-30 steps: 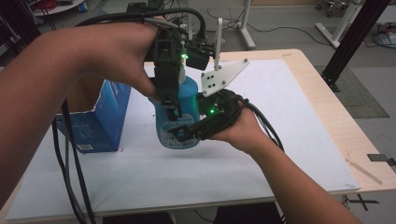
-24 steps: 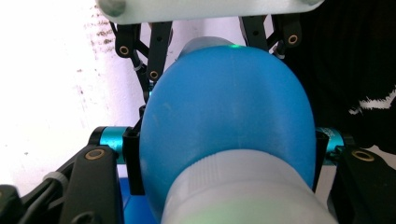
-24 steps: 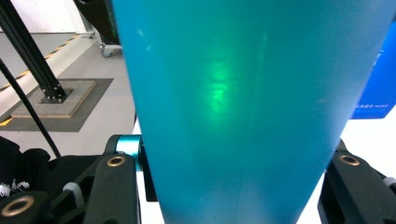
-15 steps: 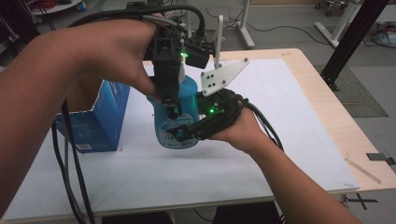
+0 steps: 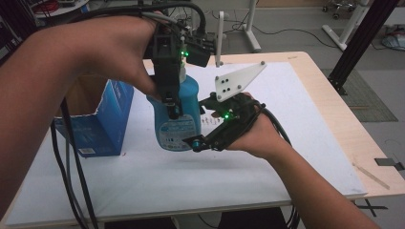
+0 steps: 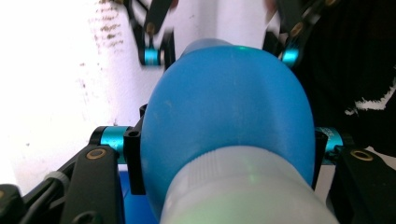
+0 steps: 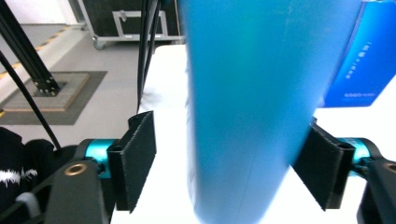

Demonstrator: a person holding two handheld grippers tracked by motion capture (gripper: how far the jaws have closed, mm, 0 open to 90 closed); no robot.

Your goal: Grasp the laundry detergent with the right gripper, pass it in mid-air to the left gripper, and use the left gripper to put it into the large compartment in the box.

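Observation:
A blue plastic bottle with a pale cap stands upright over the white mat. My left gripper comes down from above and is shut on the bottle's shoulder, with its jaws pressing both sides just below the cap. My right gripper reaches in level from the right at the bottle's lower body. Its jaws have just been opening. The bottle is still between them, and the left pad stands clear of it. Part of the bottle is hidden behind the left gripper.
An open blue cardboard box stands on the mat just left of the bottle and also appears in the right gripper view. Bare wooden tabletop borders the mat on the right. Cables hang from both grippers on the left.
The right gripper's jaws have spread apart from the bottle's lower body, and its hand has shifted slightly right. The left gripper stays clamped on the bottle in the same place.

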